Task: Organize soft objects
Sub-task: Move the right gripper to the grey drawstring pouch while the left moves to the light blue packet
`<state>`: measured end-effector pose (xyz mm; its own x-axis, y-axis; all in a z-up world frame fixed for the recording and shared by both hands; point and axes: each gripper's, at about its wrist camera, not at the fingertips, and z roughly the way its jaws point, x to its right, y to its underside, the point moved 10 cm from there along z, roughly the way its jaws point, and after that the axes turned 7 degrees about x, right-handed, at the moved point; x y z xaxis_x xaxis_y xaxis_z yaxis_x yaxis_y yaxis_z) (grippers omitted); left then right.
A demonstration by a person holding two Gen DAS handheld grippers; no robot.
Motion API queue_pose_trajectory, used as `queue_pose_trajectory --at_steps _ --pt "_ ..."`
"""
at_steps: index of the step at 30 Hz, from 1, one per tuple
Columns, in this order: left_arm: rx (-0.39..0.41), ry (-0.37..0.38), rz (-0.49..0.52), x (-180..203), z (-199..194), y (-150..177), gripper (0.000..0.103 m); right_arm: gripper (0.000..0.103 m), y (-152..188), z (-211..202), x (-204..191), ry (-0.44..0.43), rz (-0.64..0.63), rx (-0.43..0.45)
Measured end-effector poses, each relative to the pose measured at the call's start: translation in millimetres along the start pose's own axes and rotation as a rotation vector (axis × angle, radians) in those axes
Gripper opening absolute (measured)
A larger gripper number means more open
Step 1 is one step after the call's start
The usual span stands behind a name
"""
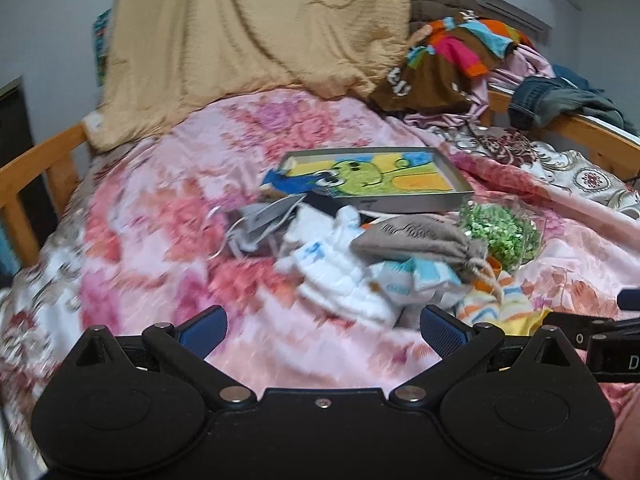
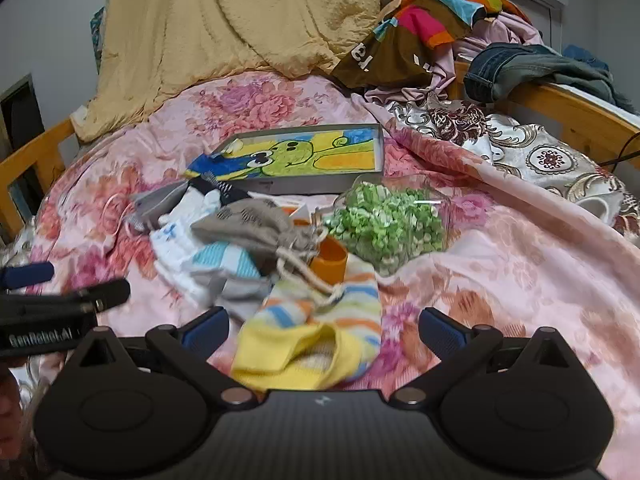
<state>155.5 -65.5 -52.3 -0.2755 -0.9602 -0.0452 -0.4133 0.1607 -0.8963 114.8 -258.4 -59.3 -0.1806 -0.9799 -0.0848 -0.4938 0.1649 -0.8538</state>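
Observation:
A heap of soft things lies on the pink floral bedspread (image 1: 168,216): white socks (image 1: 336,276), a grey drawstring pouch (image 1: 420,240), a yellow striped sock (image 2: 320,336) and a bag of green bits (image 2: 388,228). My left gripper (image 1: 322,328) is open and empty just in front of the white socks. My right gripper (image 2: 322,330) is open, with the yellow striped sock lying between its fingers. The pouch (image 2: 256,228) and white socks (image 2: 180,252) also show in the right wrist view.
A shallow grey box with a green cartoon picture (image 1: 376,178) lies behind the heap. A tan blanket (image 1: 248,40) and piled clothes (image 2: 440,28) fill the back. Wooden bed rails (image 1: 36,168) run along both sides. An orange cup (image 2: 330,260) sits in the heap.

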Motion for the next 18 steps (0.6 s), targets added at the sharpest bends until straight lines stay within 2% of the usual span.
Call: queue_pose_trajectory --at_steps 5,8,13,18 --pt "-0.022 0.023 0.042 10.5 28.7 -1.4 0.102 0.103 -18.5 26.7 6.1 -0.023 0.001 0.014" --pt "-0.027 0.037 0.076 15.9 39.9 -0.4 0.102 0.103 -26.3 42.8 5.5 -0.049 -0.02 0.052" --pt "-0.022 0.035 0.118 19.5 52.9 1.3 0.102 0.103 -23.1 67.9 3.2 -0.096 -0.035 0.071" --pt "-0.041 0.039 0.09 16.9 64.8 2.9 0.102 0.103 -23.8 80.1 -4.2 -0.118 -0.066 0.072"
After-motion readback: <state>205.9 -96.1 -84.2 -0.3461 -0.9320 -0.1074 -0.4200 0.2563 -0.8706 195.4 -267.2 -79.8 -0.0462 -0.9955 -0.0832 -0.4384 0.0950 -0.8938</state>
